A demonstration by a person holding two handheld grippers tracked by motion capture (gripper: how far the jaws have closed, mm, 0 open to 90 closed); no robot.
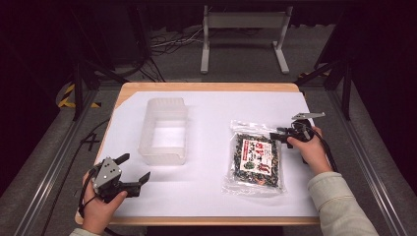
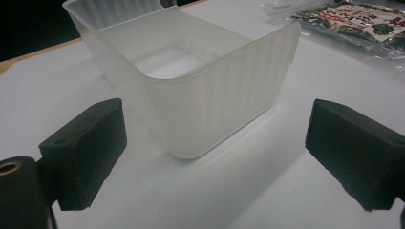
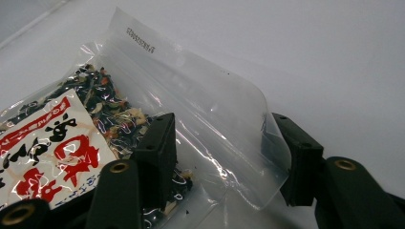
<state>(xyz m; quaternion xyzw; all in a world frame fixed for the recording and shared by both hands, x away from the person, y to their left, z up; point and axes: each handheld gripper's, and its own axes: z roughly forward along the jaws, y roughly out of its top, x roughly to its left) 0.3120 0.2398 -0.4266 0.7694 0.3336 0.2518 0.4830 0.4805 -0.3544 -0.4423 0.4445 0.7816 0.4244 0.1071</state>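
High view: the snack bag (image 1: 255, 160), a clear pouch with a red-and-white label over dark contents, lies flat on the white counter (image 1: 206, 191) at centre right of the frame. The right gripper (image 1: 283, 134) sits at the bag's upper right corner, in the person's right hand (image 1: 307, 147). Right gripper view: the jaws stand apart with the bag's clear sealed corner (image 3: 229, 143) between them; one jaw rests over the bag, the other at the curled edge; pads not pressing together. The left gripper (image 1: 134, 169), lower left of the high view, has its jaws spread wide with nothing between them. Left gripper view: the translucent plastic bin (image 2: 191, 81) stands upright just ahead of it, apart.
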